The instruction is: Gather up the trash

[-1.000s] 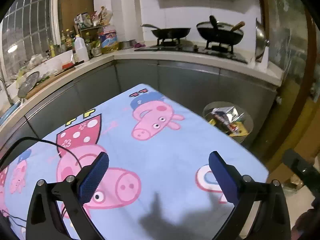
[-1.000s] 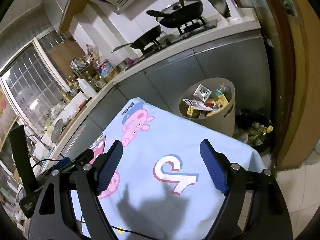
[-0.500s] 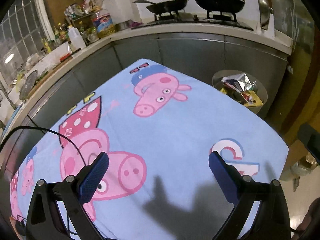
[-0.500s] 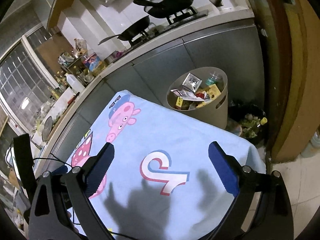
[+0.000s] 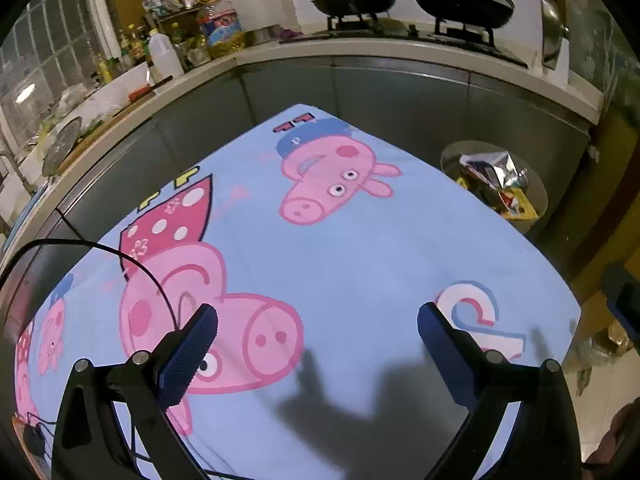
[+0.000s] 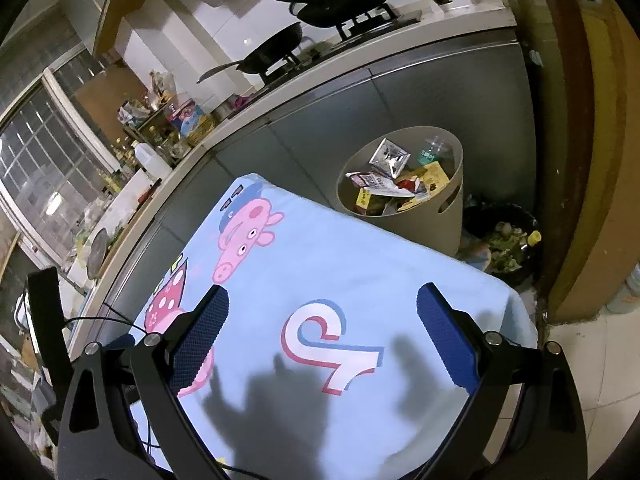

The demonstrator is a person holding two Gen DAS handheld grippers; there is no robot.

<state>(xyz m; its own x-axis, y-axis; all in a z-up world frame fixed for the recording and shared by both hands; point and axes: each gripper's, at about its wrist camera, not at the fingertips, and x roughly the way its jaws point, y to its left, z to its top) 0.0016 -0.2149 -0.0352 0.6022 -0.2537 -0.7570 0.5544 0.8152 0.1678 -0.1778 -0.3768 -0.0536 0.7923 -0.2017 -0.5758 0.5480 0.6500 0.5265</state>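
A beige round trash bin (image 6: 450,196) stands on the floor past the table's far right corner, holding several wrappers and packets (image 6: 394,184); it also shows in the left wrist view (image 5: 538,196). My left gripper (image 5: 316,332) is open and empty above the blue Peppa Pig tablecloth (image 5: 340,256). My right gripper (image 6: 322,312) is open and empty above the same cloth (image 6: 340,272), near its right end. No loose trash shows on the cloth.
A black cable (image 5: 132,260) lies across the cloth's left side. A dark bucket of food scraps (image 6: 506,246) sits beside the bin. The kitchen counter (image 5: 360,50) with two woks and bottles runs behind the table. A wooden door frame (image 6: 572,140) stands at right.
Both grippers have risen and tilted down toward the table; more of the cloth shows and the bin sits lower in view. Both stay open and empty.
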